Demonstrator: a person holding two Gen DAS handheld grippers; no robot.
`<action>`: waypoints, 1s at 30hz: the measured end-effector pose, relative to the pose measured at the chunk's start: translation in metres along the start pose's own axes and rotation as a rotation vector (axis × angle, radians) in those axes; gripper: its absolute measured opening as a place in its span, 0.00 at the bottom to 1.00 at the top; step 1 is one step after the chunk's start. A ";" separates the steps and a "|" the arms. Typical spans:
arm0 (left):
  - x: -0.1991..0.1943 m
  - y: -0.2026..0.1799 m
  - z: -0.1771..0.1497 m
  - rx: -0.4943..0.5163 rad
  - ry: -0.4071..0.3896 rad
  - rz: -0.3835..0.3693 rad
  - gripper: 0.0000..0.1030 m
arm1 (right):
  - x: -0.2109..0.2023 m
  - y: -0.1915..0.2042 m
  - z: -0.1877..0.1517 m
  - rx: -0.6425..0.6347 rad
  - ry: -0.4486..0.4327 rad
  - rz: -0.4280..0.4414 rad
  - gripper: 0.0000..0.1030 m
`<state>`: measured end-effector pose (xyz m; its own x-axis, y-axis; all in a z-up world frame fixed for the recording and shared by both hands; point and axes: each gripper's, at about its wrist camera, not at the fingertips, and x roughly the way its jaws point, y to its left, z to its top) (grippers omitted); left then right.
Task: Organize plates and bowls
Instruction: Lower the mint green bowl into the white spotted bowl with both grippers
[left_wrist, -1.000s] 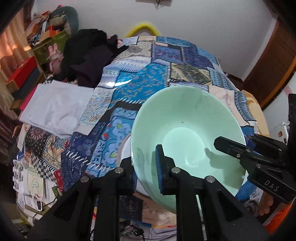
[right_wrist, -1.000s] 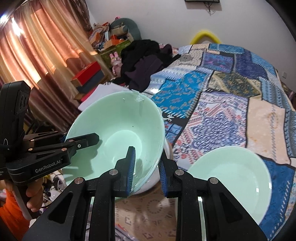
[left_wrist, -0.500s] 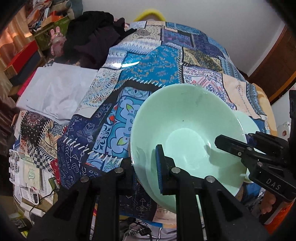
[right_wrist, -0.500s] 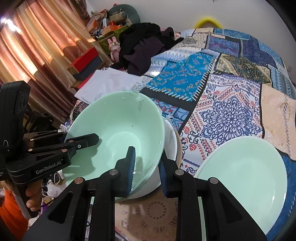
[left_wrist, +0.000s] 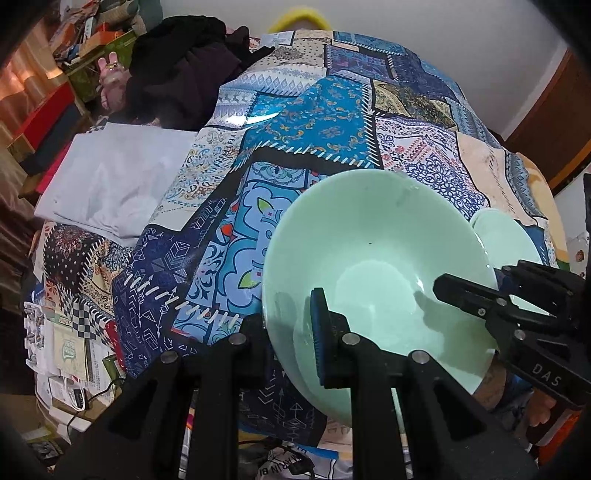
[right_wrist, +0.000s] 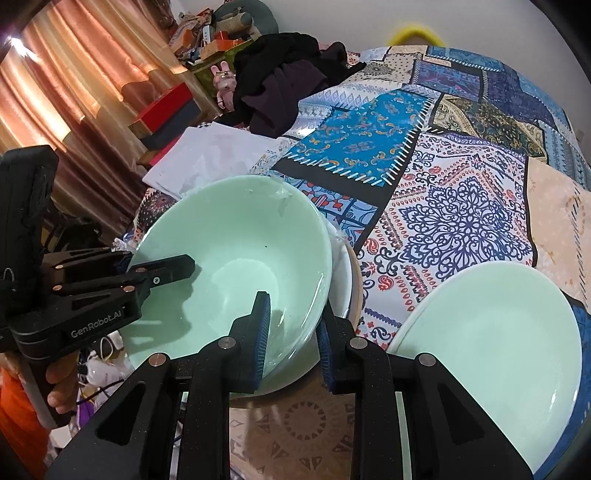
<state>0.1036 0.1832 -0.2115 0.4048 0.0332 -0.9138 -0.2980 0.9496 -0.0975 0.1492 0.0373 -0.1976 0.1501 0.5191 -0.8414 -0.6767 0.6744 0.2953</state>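
A mint green bowl (left_wrist: 376, 258) (right_wrist: 236, 251) is held by its rim from two sides. My left gripper (left_wrist: 286, 310) is shut on the near rim, one pad inside the bowl and the other hidden behind its wall. It also shows in the right wrist view as the left gripper (right_wrist: 162, 269). My right gripper (right_wrist: 291, 321) is shut on the opposite rim and is visible as the right gripper (left_wrist: 465, 291). The green bowl sits low in a white bowl (right_wrist: 341, 273). A mint green plate (right_wrist: 491, 332) (left_wrist: 506, 240) lies beside them on the right.
A patchwork tablecloth (left_wrist: 325, 133) covers the round table. Black clothes (right_wrist: 284, 85) are heaped at the far left, with a folded white cloth (left_wrist: 110, 181) in front of them. Boxes and clutter (right_wrist: 166, 110) stand off the table's left, by the curtains. Papers and cables lie below the near edge.
Both grippers have sunk with the green bowl, which now sits lower over the white bowl. The green plate looks larger and closer in the right wrist view.
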 end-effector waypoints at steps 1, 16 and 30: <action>0.000 0.001 0.000 -0.004 -0.001 -0.003 0.16 | -0.001 -0.001 0.001 0.008 0.000 0.002 0.23; -0.002 -0.003 -0.001 0.011 -0.002 0.026 0.16 | -0.012 -0.009 0.003 0.040 -0.027 -0.005 0.24; -0.025 0.005 -0.001 -0.017 -0.081 -0.006 0.36 | -0.021 -0.015 0.003 0.022 -0.075 -0.057 0.42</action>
<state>0.0914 0.1869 -0.1891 0.4751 0.0533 -0.8783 -0.3099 0.9444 -0.1103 0.1582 0.0180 -0.1825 0.2419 0.5168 -0.8212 -0.6499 0.7148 0.2583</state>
